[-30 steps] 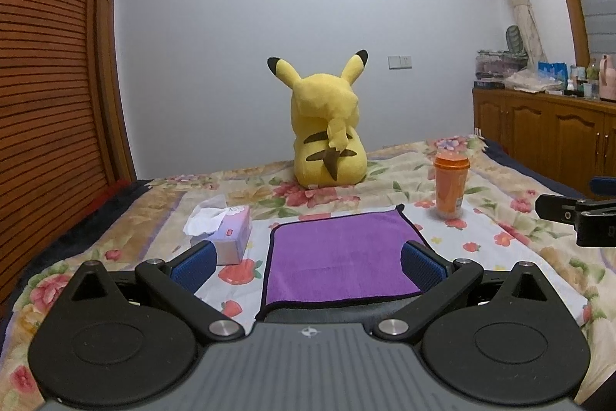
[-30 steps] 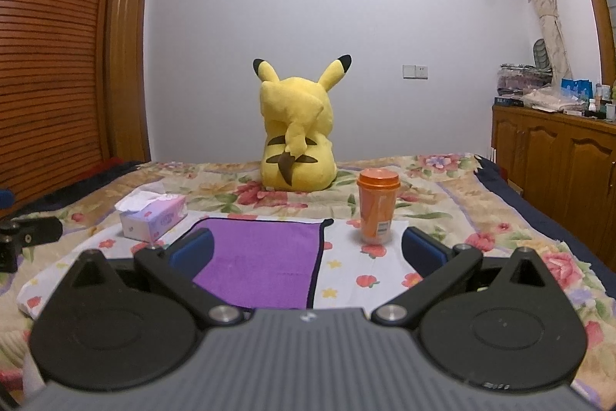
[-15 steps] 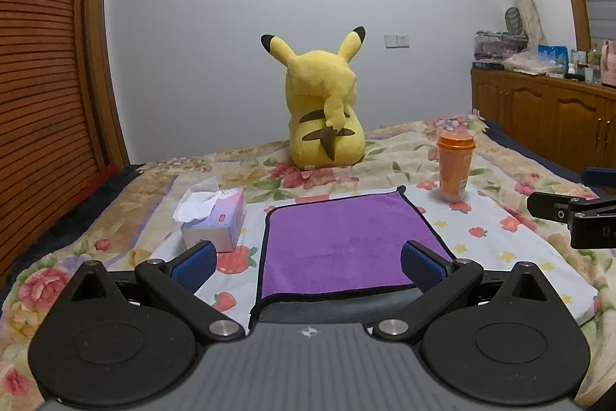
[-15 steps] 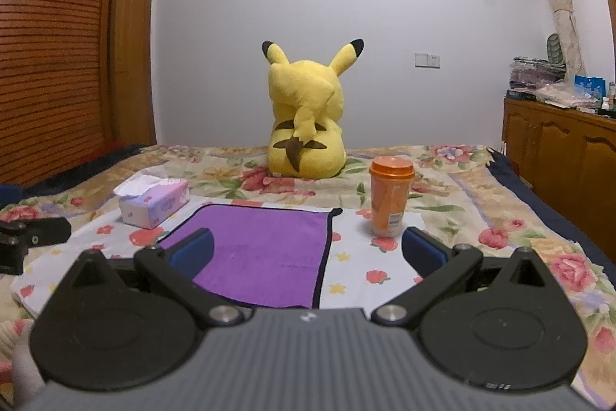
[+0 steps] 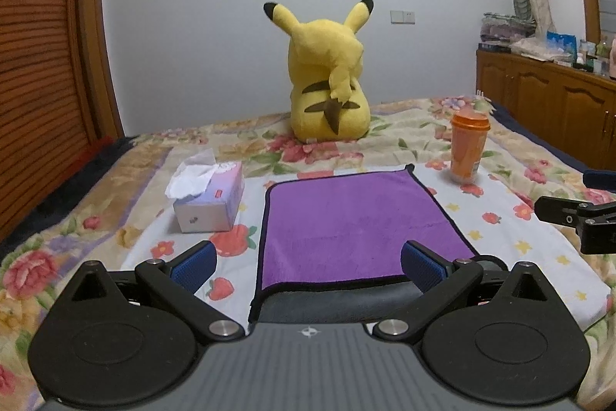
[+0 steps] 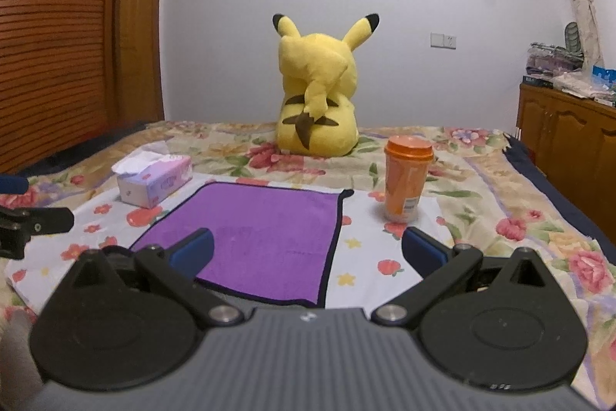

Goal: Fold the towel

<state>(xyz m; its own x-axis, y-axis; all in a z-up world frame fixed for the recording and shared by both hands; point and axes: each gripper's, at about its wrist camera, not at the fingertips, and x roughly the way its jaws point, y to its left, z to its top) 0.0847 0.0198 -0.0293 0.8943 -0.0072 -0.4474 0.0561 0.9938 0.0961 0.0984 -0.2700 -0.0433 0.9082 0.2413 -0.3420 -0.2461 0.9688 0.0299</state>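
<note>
Both grippers raised and tipped down since earlier, left gripper [image 5: 307, 264] and right gripper [image 6: 307, 248] fingers wide apart, empty, towel [image 5: 362, 226] flat near bed's [image 5: 115, 195] front edge.

Both wrist cameras sit low over the bed's [image 5: 539, 149] near edge, facing its far edge and the wall. The left view looks from nearer the left side, the right view from nearer the right (each glimpses the other). Both share the purple towel [image 5: 358, 218] [image 6: 261, 234] close ahead.
</note>
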